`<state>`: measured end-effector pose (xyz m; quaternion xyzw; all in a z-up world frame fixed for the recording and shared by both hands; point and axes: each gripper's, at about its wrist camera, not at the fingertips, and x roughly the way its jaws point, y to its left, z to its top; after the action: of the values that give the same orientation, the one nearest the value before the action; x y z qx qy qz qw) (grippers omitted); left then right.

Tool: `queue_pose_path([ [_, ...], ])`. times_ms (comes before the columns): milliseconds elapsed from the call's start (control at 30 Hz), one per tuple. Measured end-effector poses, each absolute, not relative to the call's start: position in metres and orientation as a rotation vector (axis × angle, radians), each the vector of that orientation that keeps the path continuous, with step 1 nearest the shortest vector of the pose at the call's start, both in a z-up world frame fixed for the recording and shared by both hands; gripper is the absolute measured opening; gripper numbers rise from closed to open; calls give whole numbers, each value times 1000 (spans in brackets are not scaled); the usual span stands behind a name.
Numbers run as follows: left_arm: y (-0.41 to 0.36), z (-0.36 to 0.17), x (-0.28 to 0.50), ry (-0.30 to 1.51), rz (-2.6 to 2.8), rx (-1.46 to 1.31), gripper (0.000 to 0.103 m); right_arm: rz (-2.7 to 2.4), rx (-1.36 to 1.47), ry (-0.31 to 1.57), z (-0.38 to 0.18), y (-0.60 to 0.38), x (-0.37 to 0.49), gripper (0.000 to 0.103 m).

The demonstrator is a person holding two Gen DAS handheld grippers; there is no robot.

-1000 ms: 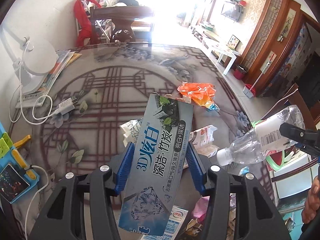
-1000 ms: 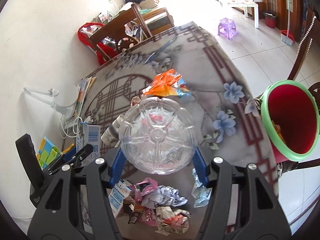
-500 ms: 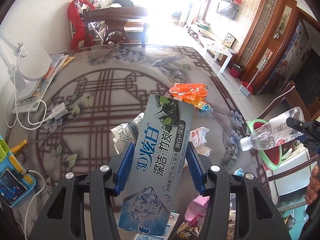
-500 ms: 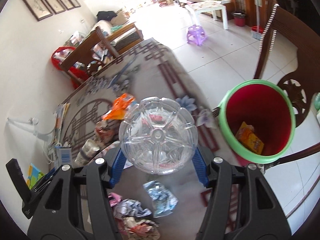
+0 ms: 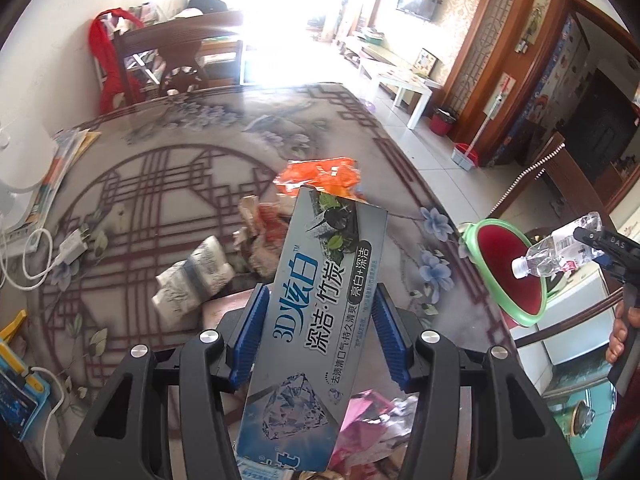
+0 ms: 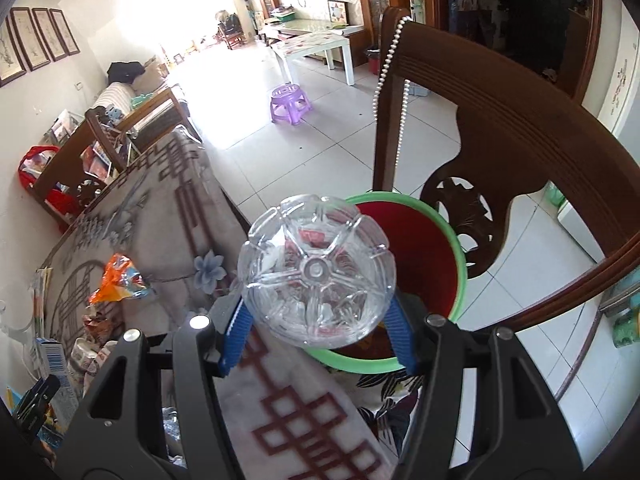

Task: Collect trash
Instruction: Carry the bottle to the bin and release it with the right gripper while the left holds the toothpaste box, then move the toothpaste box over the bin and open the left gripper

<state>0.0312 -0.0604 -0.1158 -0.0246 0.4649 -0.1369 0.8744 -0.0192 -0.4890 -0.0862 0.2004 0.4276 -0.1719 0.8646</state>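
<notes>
The right gripper (image 6: 316, 332) is closed on a clear empty bottle (image 6: 316, 272), cap toward the red bin (image 6: 424, 264) beside the bench (image 5: 168, 184); the drop step seems in hand. Next, the gripper probably must open above the bin mouth. The left gripper (image 5: 316, 332) clamps a grey toothpaste box (image 5: 316, 320) over the bench, where wrappers (image 5: 320, 172) lie.

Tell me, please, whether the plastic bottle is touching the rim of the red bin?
Apart. The left wrist view shows the plastic bottle, held by the right gripper, with its cap hanging clear above the red bin.
</notes>
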Motion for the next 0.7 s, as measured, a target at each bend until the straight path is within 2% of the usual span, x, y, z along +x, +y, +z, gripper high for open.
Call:
queue_pose_path([
  [100,-81,-113,37,968,-333,-47,50,-389,425,921,-94,-502,-23,59],
  [167,-95,-110,40,960,-360,-40,50,-399,436,928,-97,-507,-26,79],
  [200,-102,-108,41,956,-373,-35,50,-403,444,923,-97,-509,-28,81],
  [700,-256,-111,72,965,-694,18,50,-450,516,914,-93,-531,-74,86],
])
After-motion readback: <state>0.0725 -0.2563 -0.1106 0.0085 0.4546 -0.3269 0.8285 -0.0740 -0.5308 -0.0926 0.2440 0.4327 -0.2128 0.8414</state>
